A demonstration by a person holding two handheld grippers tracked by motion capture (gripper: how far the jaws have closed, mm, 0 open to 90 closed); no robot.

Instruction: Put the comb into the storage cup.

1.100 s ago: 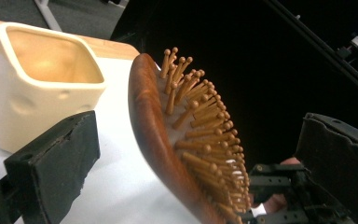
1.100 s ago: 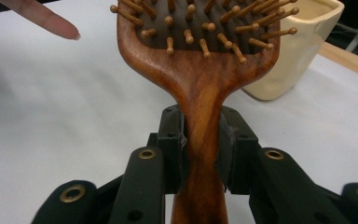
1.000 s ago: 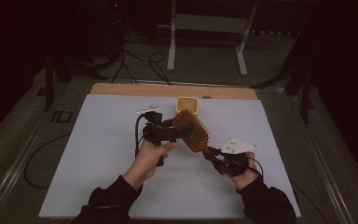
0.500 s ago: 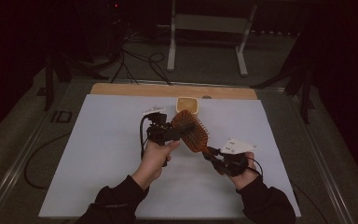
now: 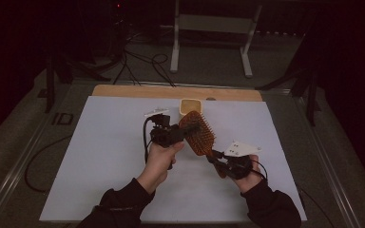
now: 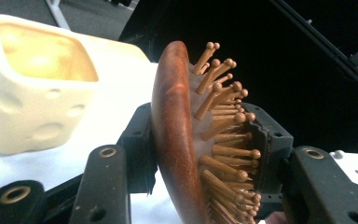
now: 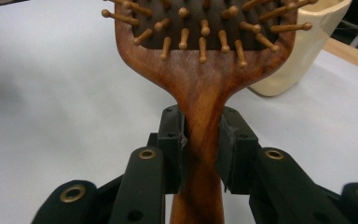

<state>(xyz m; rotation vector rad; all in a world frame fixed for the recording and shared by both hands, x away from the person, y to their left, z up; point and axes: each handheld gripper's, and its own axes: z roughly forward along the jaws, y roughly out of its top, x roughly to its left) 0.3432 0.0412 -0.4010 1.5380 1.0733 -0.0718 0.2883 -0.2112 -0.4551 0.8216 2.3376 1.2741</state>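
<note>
High view: wooden paddle hairbrush (image 5: 198, 133) aloft near tabletop's far edge, just before cream cup (image 5: 189, 106) | right gripper (image 5: 217, 161) clamps handle | left gripper (image 5: 183, 131) pinches head across bristles | best kept level, one grip eased before other.

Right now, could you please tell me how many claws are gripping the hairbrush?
2: the left claw clamps the hairbrush across its head, and the right claw clamps its handle.

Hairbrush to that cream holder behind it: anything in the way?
Nothing visible. The hairbrush, clamped by the left gripper at the head and the right gripper at the handle, hangs just before the cream holder.
</note>
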